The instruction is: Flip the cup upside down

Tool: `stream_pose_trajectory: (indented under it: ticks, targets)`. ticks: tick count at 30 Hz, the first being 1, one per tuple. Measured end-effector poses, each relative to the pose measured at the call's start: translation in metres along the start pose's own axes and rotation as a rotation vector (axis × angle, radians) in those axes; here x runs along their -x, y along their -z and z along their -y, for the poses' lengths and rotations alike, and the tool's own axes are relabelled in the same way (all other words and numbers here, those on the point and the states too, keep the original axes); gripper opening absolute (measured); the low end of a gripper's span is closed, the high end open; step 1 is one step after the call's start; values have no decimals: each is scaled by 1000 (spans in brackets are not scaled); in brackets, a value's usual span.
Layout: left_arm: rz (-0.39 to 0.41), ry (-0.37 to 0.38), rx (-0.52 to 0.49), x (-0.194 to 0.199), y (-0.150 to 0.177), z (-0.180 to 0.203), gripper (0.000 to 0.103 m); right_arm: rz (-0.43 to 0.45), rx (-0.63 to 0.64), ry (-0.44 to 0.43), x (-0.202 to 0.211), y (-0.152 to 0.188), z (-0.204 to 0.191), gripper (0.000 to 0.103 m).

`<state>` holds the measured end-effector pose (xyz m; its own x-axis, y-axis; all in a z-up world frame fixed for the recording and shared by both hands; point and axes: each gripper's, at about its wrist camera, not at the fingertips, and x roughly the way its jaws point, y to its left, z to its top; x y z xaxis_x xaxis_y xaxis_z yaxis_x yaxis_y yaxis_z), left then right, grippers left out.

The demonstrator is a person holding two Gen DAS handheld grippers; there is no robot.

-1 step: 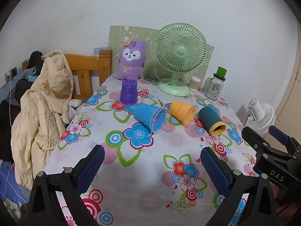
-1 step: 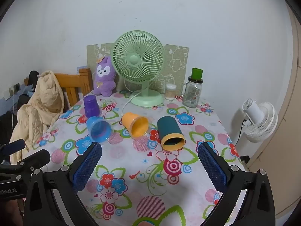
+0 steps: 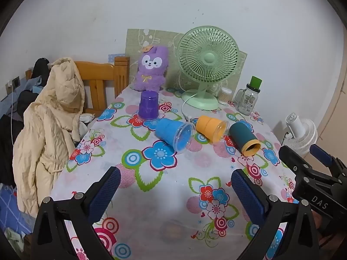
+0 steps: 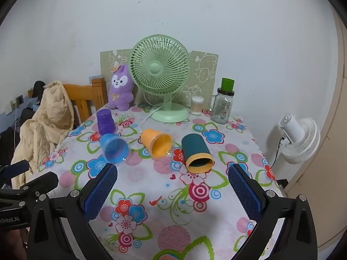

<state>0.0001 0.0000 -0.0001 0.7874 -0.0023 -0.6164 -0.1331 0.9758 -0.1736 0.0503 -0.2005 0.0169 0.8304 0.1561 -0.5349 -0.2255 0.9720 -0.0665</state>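
Blue cup (image 3: 173, 135) on side, well ahead of left fingers (image 3: 104, 192); both grippers wide apart, empty.

Small room with a plain white wall and a flower-clothed table

The table (image 4: 151, 186) is set against the wall (image 4: 173, 21), with a patterned green board (image 4: 203, 73) propped between them. A wooden chair (image 3: 97, 80) is seen at the table's left, draped with a cream coat (image 3: 49, 117). A socket (image 3: 15, 83) is fixed low on the left wall. A white fan (image 4: 299, 138) is plugged in at the right, beside a beige panel (image 4: 334, 130). Even, soft lighting is cast throughout.
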Motion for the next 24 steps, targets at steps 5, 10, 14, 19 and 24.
stream_pose_trajectory:
  ticks: [5,10,14,19,24]
  targets:
    - [-16,5,9,0,-1,0,103,0,5,6,-1,-1,-1,103]
    - [-14,1,9,0,-1,1,103,-14,14,6,-5,-3,-3,103]
    - [-14,2,8,1,-1,1,103,-11,12,8,-1,-4,-1,103]
    - [-17,1,7,0,2,2,103,-15,13,4,-1,-1,-2,103]
    - [-20,0,7,-2,3,1,103,-17,15,5,-2,-1,-2,103]
